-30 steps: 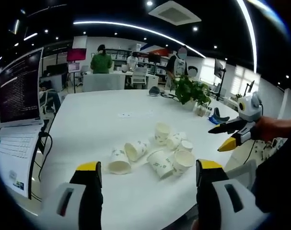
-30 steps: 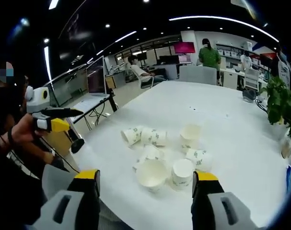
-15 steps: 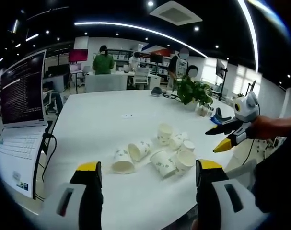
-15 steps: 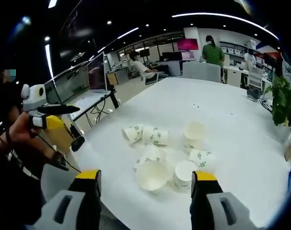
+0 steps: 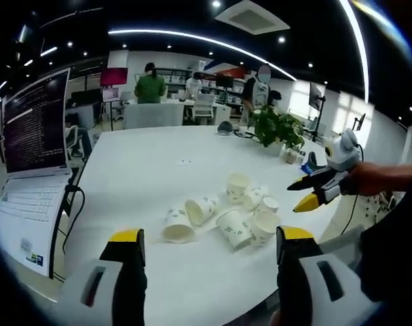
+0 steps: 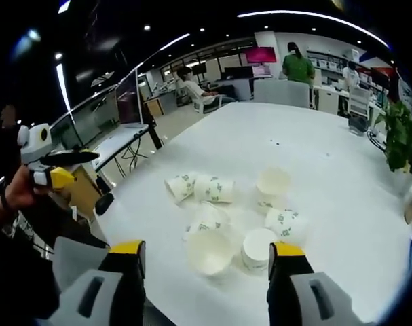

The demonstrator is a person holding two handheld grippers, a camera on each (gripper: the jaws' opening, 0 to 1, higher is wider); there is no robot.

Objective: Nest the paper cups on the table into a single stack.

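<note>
The paper cups (image 5: 222, 212) are seen slightly farther beyond the spread, empty jaws of the left gripper (image 5: 204, 246) and right gripper (image 6: 204, 257) than a second earlier, so nesting is judged unstarted.

Count, right gripper view: six paper cups (image 6: 208, 251) on the desk (image 6: 328, 149), five lying on their sides, one upright (image 6: 272, 183). One potted plant (image 5: 277, 128). One laptop (image 5: 30, 153). Two grippers: left gripper (image 6: 53, 168), right gripper (image 5: 314, 192).
</note>
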